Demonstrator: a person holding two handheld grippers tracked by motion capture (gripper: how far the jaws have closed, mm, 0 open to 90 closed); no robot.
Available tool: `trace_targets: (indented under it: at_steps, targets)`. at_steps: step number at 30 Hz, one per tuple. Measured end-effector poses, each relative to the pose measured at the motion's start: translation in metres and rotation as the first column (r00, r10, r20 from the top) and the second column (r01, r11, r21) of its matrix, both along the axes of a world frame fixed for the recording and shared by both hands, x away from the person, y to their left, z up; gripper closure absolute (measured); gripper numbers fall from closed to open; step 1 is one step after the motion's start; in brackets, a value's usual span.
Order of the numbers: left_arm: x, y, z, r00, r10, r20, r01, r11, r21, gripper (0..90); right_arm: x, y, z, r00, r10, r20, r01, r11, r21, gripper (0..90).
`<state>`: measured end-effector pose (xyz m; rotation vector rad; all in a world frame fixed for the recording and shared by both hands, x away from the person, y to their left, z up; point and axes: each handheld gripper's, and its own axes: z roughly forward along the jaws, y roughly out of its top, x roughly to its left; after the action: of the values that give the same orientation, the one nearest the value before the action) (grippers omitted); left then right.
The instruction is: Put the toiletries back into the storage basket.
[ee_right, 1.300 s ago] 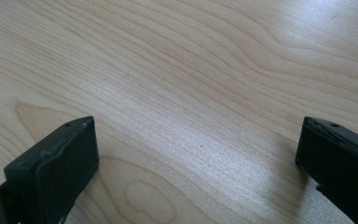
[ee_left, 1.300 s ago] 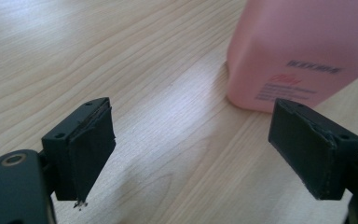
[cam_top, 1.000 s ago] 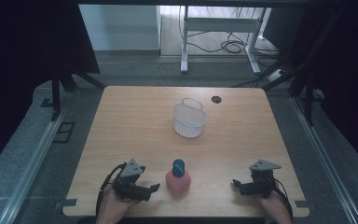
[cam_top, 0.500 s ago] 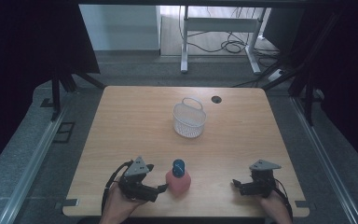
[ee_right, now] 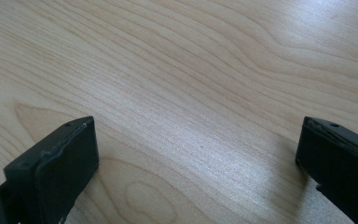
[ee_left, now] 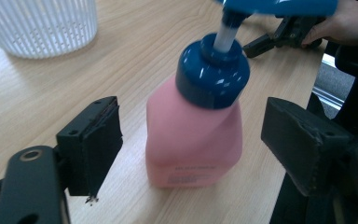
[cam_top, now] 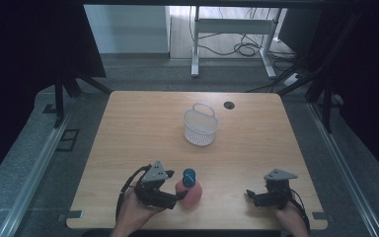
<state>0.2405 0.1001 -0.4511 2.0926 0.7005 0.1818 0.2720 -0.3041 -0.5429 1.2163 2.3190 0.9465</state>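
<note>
The left gripper (ee_left: pixel 193 144) has just been closing; its jaws straddle the pink pump bottle (ee_left: pixel 193 140) with gaps either side. The bottle stands at the table's (cam_top: pixel 128 148) six o'clock edge, its blue pump head (ee_left: pixel 279 5) cut off. The right gripper (ee_right: pixel 196 154), spread wide, rests at five o'clock.

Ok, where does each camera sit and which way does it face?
High view: above the near edge, looking forward and down on the table; both hands enter from below.
Left gripper view: on the left gripper, jaws closing either side of the pink bottle, not touching.
Right gripper view: on the right gripper, facing bare wood.
Shared: bottle, white basket.
</note>
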Motion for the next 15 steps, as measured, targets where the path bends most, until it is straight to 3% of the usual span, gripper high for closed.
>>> trace_targets:
  at_steps: [15]
  targets:
    - [0.010, -0.020, 0.003, 0.9991, -0.028, 0.033, 0.028, 0.9996, 0.006, 35.9, 0.000, 0.000, 0.000, 1.0000, 0.000, 0.000, 0.000, 1.000, 0.000, 0.0]
